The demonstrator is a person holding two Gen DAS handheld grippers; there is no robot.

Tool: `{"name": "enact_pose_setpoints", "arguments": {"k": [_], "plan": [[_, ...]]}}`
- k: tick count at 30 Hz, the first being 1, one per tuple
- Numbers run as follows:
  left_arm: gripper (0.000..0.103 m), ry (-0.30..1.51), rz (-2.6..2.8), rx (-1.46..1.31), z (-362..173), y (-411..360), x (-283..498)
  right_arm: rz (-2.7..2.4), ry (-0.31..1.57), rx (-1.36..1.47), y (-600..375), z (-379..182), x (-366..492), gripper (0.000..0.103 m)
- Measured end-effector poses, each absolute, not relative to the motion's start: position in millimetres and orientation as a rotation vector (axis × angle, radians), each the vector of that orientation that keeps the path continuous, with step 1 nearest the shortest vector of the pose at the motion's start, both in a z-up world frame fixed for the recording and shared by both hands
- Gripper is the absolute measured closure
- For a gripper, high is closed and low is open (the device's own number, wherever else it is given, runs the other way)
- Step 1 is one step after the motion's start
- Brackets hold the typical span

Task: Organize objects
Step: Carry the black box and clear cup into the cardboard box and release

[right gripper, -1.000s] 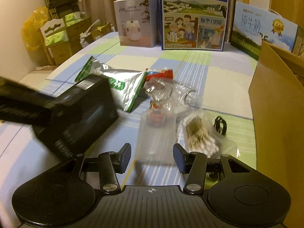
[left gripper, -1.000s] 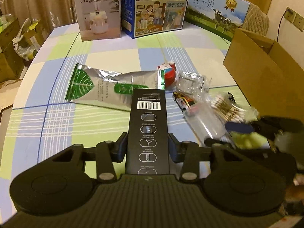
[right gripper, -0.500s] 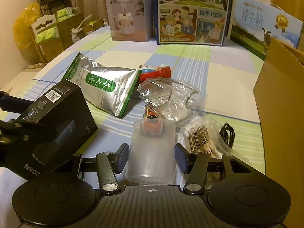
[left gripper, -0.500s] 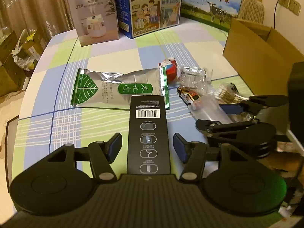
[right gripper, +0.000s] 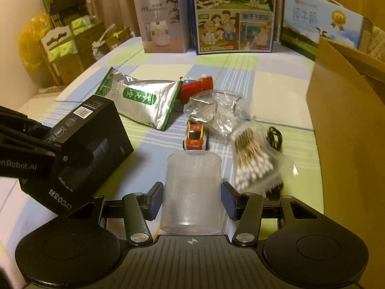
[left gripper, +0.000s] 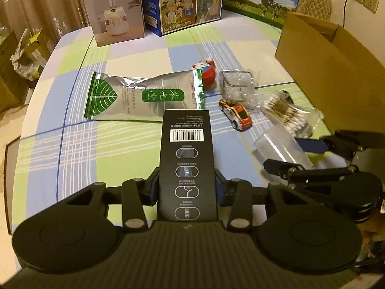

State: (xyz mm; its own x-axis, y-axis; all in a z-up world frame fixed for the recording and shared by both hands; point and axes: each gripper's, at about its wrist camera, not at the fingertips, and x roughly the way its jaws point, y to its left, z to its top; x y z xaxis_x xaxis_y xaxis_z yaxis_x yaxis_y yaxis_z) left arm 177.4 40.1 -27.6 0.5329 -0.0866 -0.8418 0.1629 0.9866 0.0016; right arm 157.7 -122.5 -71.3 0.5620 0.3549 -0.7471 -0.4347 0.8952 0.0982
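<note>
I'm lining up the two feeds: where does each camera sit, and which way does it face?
Left wrist: behind the left gripper, facing along the table; its fingers clamp the black box; the right gripper shows at right.
Right wrist: behind the right gripper, facing the milk cartons; its fingers flank the clear plastic cup.
Shared: toy car, cardboard box.

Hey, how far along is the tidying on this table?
Nothing shows as packed; the cardboard box's inside is hidden. In hand: left tongs clamp the black box, right tongs hold the clear cup. Still lying on the table: silver pouch, toy car, cotton swabs, red toy.
</note>
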Motion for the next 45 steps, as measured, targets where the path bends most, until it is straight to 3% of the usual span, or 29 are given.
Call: {"name": "enact_pose_setpoints", "arguments": {"k": [28,45], "plan": [[0.065,0.876,-0.221,0.009,55,-25,94,0.351,0.715,0.014,-196,32,61,0.054],[0.065,0.820,-0.286,0.063,84,-70,81,0.297,0.661,0.038,-235,57,41,0.054]]}}
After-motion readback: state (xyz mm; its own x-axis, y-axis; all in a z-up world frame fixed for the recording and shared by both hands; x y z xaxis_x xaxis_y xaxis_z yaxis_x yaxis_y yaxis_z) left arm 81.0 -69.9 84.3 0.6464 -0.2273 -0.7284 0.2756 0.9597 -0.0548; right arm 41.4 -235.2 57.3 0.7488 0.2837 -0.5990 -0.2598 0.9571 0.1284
